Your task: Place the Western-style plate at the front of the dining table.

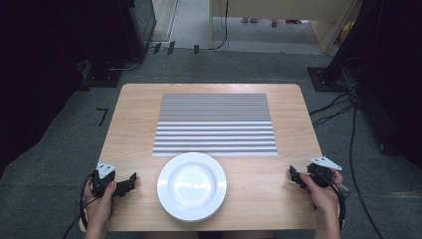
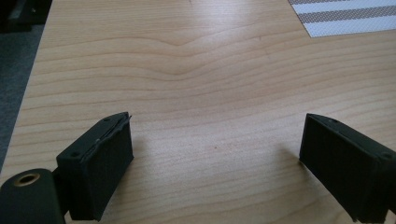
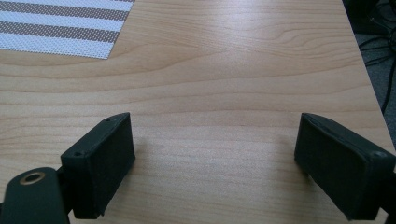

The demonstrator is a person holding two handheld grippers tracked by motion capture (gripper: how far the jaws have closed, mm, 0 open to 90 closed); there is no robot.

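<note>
A white plate (image 1: 191,186) sits near the front edge of the wooden table (image 1: 134,119), just in front of a grey-and-white striped placemat (image 1: 215,124). My left gripper (image 1: 128,182) rests low at the front left, left of the plate, held by a hand. Its jaws stand wide open over bare wood (image 2: 215,144), with a corner of the placemat (image 2: 345,16) at the upper right. My right gripper (image 1: 296,177) is at the front right, right of the plate, also open with nothing between its jaws (image 3: 212,154). A placemat corner (image 3: 56,25) lies at its upper left.
Dark carpet surrounds the table. Cables (image 1: 343,107) trail on the floor at the right, and dark equipment stands (image 1: 129,35) are at the back left. The table's right edge (image 3: 369,79) is close to my right gripper.
</note>
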